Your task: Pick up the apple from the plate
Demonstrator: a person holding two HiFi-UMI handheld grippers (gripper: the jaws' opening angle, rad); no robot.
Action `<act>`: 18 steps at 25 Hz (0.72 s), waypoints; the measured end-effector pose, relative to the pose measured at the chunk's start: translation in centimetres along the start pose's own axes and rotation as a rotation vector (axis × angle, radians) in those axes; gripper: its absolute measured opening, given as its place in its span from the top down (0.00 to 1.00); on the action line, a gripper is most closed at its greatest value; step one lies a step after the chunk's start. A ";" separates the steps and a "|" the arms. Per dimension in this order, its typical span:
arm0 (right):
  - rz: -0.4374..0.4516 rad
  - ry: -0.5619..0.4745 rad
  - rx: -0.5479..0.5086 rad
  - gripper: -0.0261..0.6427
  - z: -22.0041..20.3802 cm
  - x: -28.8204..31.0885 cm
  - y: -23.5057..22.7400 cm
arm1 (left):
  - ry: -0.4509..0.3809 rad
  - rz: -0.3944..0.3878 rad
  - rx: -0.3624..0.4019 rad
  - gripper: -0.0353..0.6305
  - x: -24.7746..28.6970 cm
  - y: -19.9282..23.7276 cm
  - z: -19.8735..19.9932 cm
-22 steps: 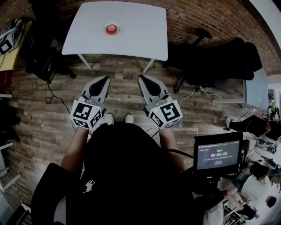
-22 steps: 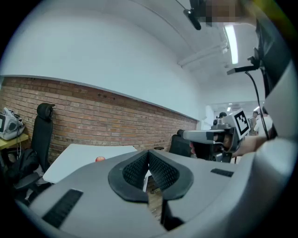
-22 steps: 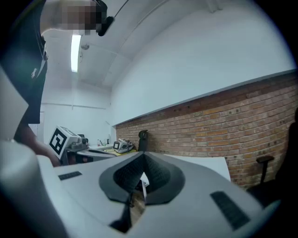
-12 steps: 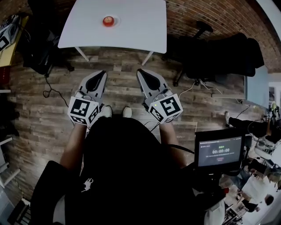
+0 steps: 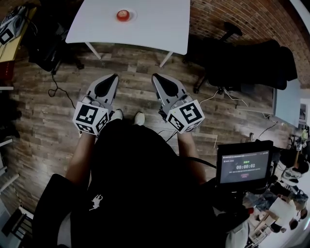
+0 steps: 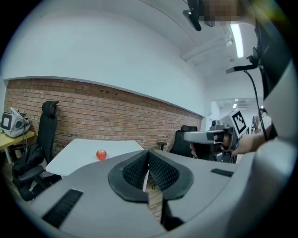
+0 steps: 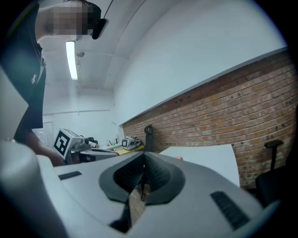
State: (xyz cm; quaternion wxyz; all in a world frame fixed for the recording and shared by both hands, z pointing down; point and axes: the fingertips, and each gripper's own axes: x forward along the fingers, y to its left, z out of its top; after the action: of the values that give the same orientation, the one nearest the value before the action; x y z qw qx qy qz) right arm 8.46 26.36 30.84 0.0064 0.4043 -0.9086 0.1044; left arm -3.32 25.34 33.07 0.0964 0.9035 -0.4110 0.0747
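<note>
A red apple [image 5: 123,15] sits on a small plate on the white table [image 5: 155,24], far ahead of me across the wooden floor. My left gripper [image 5: 115,76] and right gripper [image 5: 155,76] are held side by side in front of my body, well short of the table. Both are shut with nothing between the jaws. In the left gripper view the apple [image 6: 101,154] shows left of the closed left gripper [image 6: 148,152]. In the right gripper view only a sliver of the apple [image 7: 179,158] peeks above the closed right gripper [image 7: 143,153].
Black office chairs [image 5: 242,63] stand right of the table, and another chair [image 5: 46,46] stands left. A yellow desk [image 5: 12,46] with a device is at far left. A cable [image 5: 58,94] lies on the floor. A monitor [image 5: 243,167] on a stand is at my right.
The table and apple have slid toward the top of the head view. Both grippers have stayed shut and side by side. The monitor's timer has started counting.
</note>
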 end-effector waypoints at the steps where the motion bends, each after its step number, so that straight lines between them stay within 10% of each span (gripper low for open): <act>1: 0.004 0.002 0.001 0.95 0.1 -0.1 -0.4 | 0.004 0.000 -0.006 0.94 0.4 -0.2 0.1; 18: -0.007 -0.002 0.036 0.95 -1.2 -4.2 -3.4 | 0.020 0.035 0.019 0.94 1.8 -2.1 0.3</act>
State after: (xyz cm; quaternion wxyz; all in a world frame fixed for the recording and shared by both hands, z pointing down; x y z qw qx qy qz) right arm 13.68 27.45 32.24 -0.0015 0.4076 -0.9052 0.1202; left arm -0.56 25.35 32.91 0.0904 0.8961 -0.4252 0.0893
